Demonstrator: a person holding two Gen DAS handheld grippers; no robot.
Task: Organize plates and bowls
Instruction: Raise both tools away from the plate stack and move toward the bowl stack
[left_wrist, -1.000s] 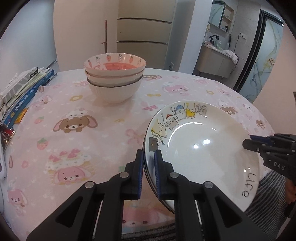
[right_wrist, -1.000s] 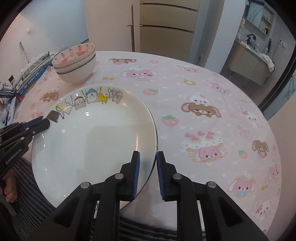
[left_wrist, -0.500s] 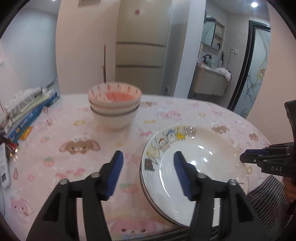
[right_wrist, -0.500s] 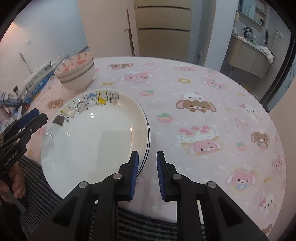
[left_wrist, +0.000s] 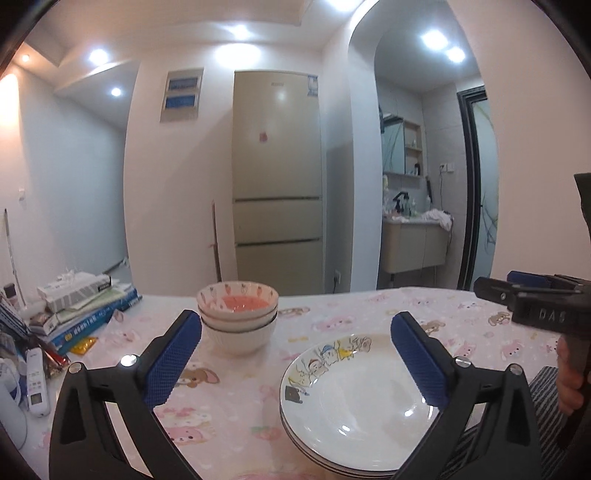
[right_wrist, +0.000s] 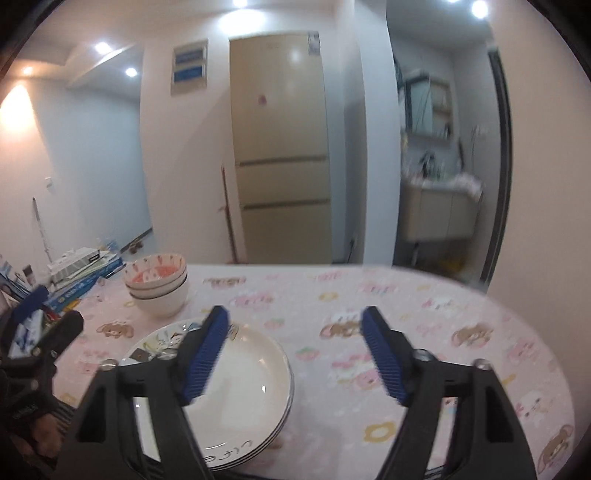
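Note:
A stack of white plates (left_wrist: 354, 406) with cartoon figures on the top rim lies at the near edge of the pink table (left_wrist: 240, 398). Behind it to the left stand three stacked bowls (left_wrist: 238, 314), the top one with a carrot pattern. My left gripper (left_wrist: 295, 319) hovers above the table with its jaws opening, nothing between them. The right gripper (right_wrist: 295, 312) is also opening and empty, raised over the plates' (right_wrist: 240, 398) right rim. The bowls (right_wrist: 157, 284) show at far left in the right wrist view. Each gripper appears in the other's view: right gripper (left_wrist: 495, 286), left gripper (right_wrist: 48, 332).
Books and boxes (left_wrist: 85, 302) are piled at the table's left edge, with a white remote (left_wrist: 35, 380) beside them. A beige fridge (left_wrist: 277, 184) stands behind the table. A person's hand (left_wrist: 569, 380) holds the right gripper over a striped sleeve.
Both grippers let go of the plate rim and opened wide, the left first. Both rose and tilted up, so the views now take in the room. The plates stay on the table.

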